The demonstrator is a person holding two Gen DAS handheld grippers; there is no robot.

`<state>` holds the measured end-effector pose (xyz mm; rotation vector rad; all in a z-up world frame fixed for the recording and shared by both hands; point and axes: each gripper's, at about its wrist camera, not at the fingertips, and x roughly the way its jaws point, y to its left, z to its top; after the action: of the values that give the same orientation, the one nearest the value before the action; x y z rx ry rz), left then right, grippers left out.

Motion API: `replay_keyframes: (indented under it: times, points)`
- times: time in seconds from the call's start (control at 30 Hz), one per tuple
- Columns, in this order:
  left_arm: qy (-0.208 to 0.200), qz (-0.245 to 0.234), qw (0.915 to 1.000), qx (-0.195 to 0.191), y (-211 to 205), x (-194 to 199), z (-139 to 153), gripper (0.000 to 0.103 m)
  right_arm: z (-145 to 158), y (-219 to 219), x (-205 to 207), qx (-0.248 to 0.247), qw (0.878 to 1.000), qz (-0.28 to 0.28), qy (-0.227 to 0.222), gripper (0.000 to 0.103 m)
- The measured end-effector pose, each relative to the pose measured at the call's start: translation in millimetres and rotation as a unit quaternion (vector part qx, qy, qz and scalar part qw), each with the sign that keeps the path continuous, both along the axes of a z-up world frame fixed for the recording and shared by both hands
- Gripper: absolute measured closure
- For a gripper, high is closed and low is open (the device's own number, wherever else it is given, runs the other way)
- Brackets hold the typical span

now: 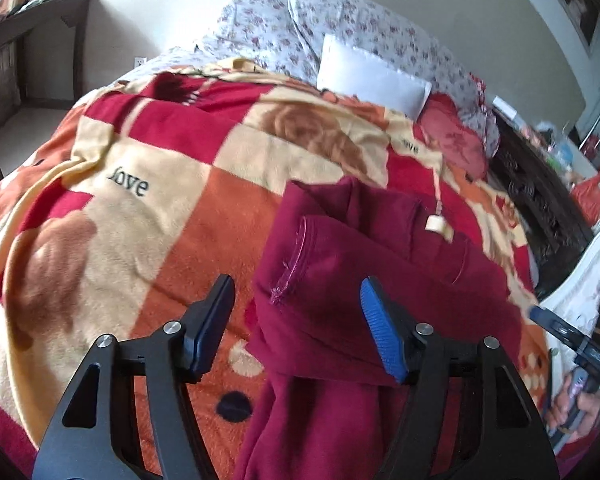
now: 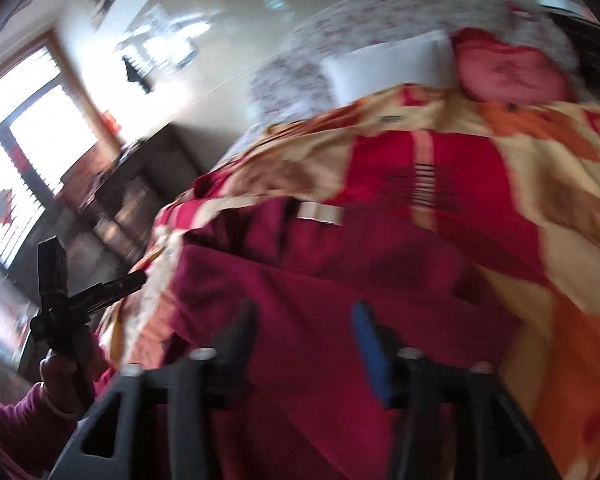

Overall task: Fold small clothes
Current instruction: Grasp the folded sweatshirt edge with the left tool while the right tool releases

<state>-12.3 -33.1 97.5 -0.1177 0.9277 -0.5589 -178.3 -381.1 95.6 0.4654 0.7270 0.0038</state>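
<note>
A maroon fleece garment [image 1: 364, 264] lies partly folded on a checked red, orange and cream blanket [image 1: 148, 200]. A cream tag [image 1: 435, 224] lies on it. My left gripper [image 1: 296, 320] is open just above the garment's near edge, and cloth lies between its fingers without being pinched. In the blurred right wrist view the same garment [image 2: 340, 300] fills the middle. My right gripper [image 2: 304, 344] is open over it and holds nothing. The right gripper also shows at the right edge of the left wrist view [image 1: 568, 332], and the left gripper shows in the right wrist view [image 2: 68, 300].
A white pillow [image 1: 372, 76], floral bedding [image 1: 364, 28] and a red cushion [image 1: 452, 136] lie at the bed's head. A dark wooden table [image 1: 32, 40] stands at the left. Dark carved furniture [image 1: 540, 196] runs along the bed's right side. A bright window [image 2: 24, 152] shows in the right wrist view.
</note>
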Motion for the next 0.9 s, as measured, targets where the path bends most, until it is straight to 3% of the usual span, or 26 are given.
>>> replay_keyframes:
  times: [0.2,0.4,0.53,0.57,0.6,0.63,0.77,0.87,0.9]
  points:
    - [0.023,0.004,0.9996,0.018,-19,25,-27,0.037,-21,-40,-47,0.038,0.994,-0.102,0.014,0.047]
    - [0.054,-0.016,0.9984,0.007,-35,33,-39,0.039,-53,-61,-30,0.061,0.988,-0.131,0.055,0.047]
    - [0.051,-0.032,0.9977,0.03,-46,27,-34,0.067,-70,-75,-12,0.11,0.983,-0.136,0.047,0.049]
    - [0.052,-0.037,0.9975,0.03,-47,26,-32,0.074,-69,-76,-8,0.105,0.984,-0.135,0.046,0.058]
    - [0.05,-0.045,0.9974,0.028,-49,23,-28,0.074,-64,-75,-6,0.077,0.986,-0.139,0.044,0.08]
    - [0.044,-0.052,0.9974,0.024,-49,20,-22,0.074,-57,-74,-5,0.054,0.988,-0.14,0.04,0.087]
    - [0.02,-0.059,0.9976,0.03,-54,14,-12,0.074,-29,-63,5,-0.031,0.99,-0.131,0.038,0.091]
    - [0.036,-0.049,0.9964,0.059,-58,19,-31,0.074,-40,-57,19,-0.121,0.98,-0.141,0.077,0.091]
    - [0.042,-0.046,0.9961,0.063,-58,21,-37,0.074,-49,-59,22,-0.121,0.978,-0.141,0.089,0.091]
